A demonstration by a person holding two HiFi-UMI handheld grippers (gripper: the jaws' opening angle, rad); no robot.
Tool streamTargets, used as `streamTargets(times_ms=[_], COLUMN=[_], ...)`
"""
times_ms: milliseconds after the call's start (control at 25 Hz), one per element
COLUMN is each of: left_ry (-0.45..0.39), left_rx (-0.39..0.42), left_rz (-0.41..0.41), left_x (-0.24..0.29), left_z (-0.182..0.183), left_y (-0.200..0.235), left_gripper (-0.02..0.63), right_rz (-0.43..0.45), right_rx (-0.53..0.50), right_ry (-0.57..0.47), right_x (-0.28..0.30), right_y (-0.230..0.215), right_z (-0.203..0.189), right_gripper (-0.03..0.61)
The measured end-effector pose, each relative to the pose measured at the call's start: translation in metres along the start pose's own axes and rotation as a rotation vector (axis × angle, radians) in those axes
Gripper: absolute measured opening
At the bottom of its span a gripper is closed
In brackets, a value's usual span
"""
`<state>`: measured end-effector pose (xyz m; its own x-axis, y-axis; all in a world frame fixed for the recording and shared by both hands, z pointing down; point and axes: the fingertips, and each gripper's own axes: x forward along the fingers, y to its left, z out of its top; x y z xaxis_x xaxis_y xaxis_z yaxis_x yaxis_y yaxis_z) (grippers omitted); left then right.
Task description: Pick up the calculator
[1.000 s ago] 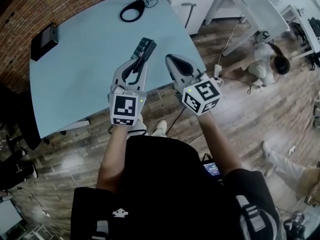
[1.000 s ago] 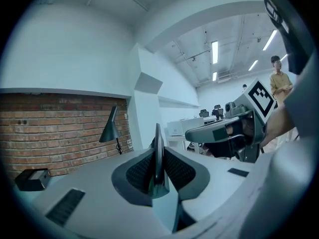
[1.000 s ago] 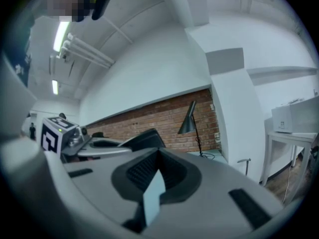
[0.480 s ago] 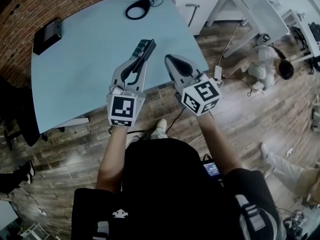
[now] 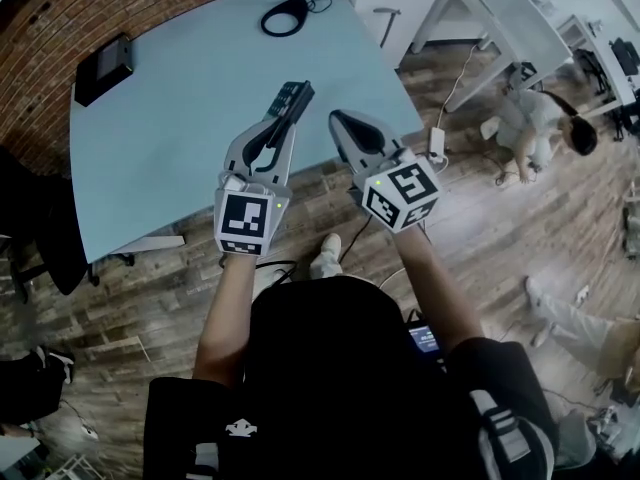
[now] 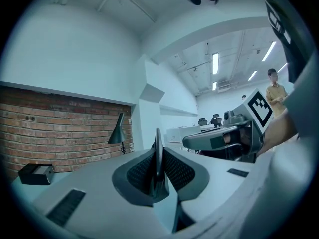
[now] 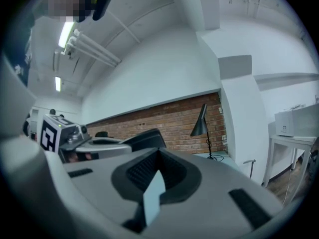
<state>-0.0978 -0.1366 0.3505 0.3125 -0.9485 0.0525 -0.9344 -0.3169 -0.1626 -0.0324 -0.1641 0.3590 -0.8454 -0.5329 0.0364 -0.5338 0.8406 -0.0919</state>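
My left fingers (image 6: 137,173) pinch the slim black keypad calculator (image 5: 291,96) edge-on, clear of the pale blue worktop (image 5: 170,108); my right fingers (image 7: 135,171), pressed together, hold nothing; pickup looks done

Black short-sleeved top (image 5: 330,358), white emblem (image 5: 240,426), possibly a logo; grey left tool (image 5: 288,110) and right tool (image 5: 337,118) carry marker cubes (image 5: 403,194).

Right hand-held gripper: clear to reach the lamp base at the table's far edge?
Probably yes: the right hand-held gripper is shut and empty, with bare tabletop between it and the lamp base.
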Motion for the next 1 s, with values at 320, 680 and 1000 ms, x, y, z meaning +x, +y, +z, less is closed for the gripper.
streamTargets(times_ms=[320,680,1000], left_ry=[-0.022,-0.051,-0.070], left_rx=[0.001,-0.002,0.000], left_rz=[-0.018,-0.031,-0.054], left_x=[-0.038,-0.078,-0.112], left_z=[0.006,0.009,0.015], left_y=[0.001,0.002,0.001], left_gripper=[0.055,0.055,0.055], right_rz=[-0.015,-0.033,-0.046], right_rx=[-0.013,-0.029,-0.041], right_ry=[-0.014,-0.030,-0.036], right_x=[-0.010,-0.021,-0.030], right_y=[0.040,0.079,0.115], right_z=[0.005,0.007,0.010], right_gripper=[0.003,0.003,0.003])
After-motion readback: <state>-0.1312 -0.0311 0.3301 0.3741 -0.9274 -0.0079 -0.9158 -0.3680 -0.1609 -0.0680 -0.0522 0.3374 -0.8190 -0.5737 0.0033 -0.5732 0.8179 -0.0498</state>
